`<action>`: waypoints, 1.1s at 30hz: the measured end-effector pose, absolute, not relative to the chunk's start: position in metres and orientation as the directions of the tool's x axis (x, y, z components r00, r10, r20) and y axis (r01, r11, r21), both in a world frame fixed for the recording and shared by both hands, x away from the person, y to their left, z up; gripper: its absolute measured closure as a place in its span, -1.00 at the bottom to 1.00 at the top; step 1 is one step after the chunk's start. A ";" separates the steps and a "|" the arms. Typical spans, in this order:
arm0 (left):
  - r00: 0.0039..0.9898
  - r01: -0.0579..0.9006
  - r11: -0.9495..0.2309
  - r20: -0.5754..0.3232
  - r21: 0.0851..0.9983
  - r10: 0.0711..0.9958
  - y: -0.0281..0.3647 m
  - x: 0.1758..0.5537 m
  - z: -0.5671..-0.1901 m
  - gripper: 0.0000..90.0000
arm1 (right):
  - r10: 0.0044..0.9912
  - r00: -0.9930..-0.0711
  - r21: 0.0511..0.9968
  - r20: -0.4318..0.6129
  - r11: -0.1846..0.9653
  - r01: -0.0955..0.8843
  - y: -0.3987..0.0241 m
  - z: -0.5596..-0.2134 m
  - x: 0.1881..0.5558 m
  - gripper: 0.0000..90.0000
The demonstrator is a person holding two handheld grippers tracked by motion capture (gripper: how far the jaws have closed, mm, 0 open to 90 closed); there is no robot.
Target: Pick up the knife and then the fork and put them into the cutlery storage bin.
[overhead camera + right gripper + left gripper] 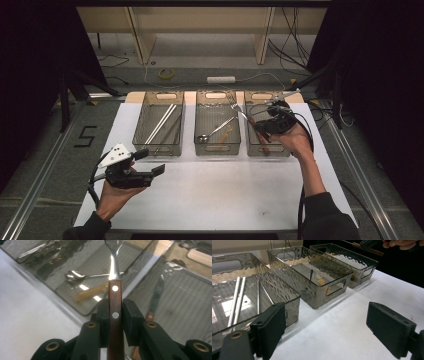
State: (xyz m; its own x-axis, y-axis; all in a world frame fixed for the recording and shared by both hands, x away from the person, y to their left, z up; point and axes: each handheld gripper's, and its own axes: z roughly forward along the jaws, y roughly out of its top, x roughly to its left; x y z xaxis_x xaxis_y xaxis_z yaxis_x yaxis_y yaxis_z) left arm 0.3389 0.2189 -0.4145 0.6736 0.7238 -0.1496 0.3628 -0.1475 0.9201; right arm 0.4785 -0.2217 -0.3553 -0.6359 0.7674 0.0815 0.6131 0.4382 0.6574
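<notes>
My right gripper (257, 128) is shut on the dark wooden handle of a fork (243, 115) and holds it above the right clear bin (270, 153). The tines point toward the middle bin (217, 149). In the right gripper view the pads (129, 315) clamp the riveted fork (114, 288) handle on both sides, right gripper (115, 308). A knife (156, 295) lies in the bin below. My left gripper (150, 161) rests open low over the table's front left, nothing between its jaws, left gripper (329, 325).
The left bin (138, 125) holds a pair of white sticks (163, 121), also white sticks (237, 300). A spoon (75, 275) and a pale wooden piece (89, 293) lie in the middle bin (329, 277). The white tabletop (220, 185) stretches in front of the bins.
</notes>
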 end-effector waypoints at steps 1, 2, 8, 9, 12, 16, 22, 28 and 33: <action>0.674 0.363 -0.148 -0.149 0.920 0.724 0.219 0.339 -0.414 -0.65 | 0.775 -0.627 0.655 0.081 0.433 0.619 -0.223 -0.356 0.481 0.72; 0.674 0.362 -0.148 -0.149 0.920 0.724 0.219 0.339 -0.414 -0.65 | 0.779 -0.621 0.652 0.082 0.429 0.625 -0.224 -0.357 0.483 0.72; 0.674 0.362 -0.147 -0.150 0.921 0.723 0.219 0.339 -0.415 -0.65 | 0.814 -0.574 0.640 0.089 0.395 0.659 -0.234 -0.358 0.497 0.72; 0.674 0.362 -0.147 -0.150 0.920 0.724 0.219 0.339 -0.415 -0.65 | 0.818 -0.568 0.637 0.089 0.392 0.664 -0.235 -0.359 0.499 0.72; 0.674 0.362 -0.146 -0.151 0.921 0.723 0.219 0.339 -0.414 -0.65 | 0.831 -0.548 0.628 0.095 0.377 0.680 -0.238 -0.361 0.504 0.72; 0.674 0.362 -0.145 -0.151 0.921 0.723 0.219 0.339 -0.415 -0.65 | 0.843 -0.529 0.625 0.099 0.361 0.692 -0.241 -0.363 0.510 0.72; 0.674 0.361 -0.145 -0.150 0.921 0.723 0.219 0.339 -0.414 -0.65 | 0.860 -0.500 0.616 0.102 0.340 0.710 -0.245 -0.363 0.516 0.72; 0.675 0.362 -0.146 -0.150 0.921 0.723 0.219 0.339 -0.415 -0.65 | 0.875 -0.473 0.607 0.103 0.321 0.727 -0.248 -0.367 0.521 0.72; 0.675 0.361 -0.146 -0.150 0.921 0.722 0.219 0.339 -0.414 -0.65 | 0.888 -0.448 0.598 0.098 0.307 0.740 -0.249 -0.370 0.525 0.72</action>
State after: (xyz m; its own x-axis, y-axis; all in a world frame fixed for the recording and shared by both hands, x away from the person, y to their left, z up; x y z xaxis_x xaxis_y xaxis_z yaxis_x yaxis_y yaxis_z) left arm 0.3388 0.2192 -0.4145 0.6749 0.7225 -0.1502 0.3610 -0.1458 0.9211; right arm 0.5246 -0.2494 -0.3700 -0.4485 0.8884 0.0982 0.7401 0.3075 0.5982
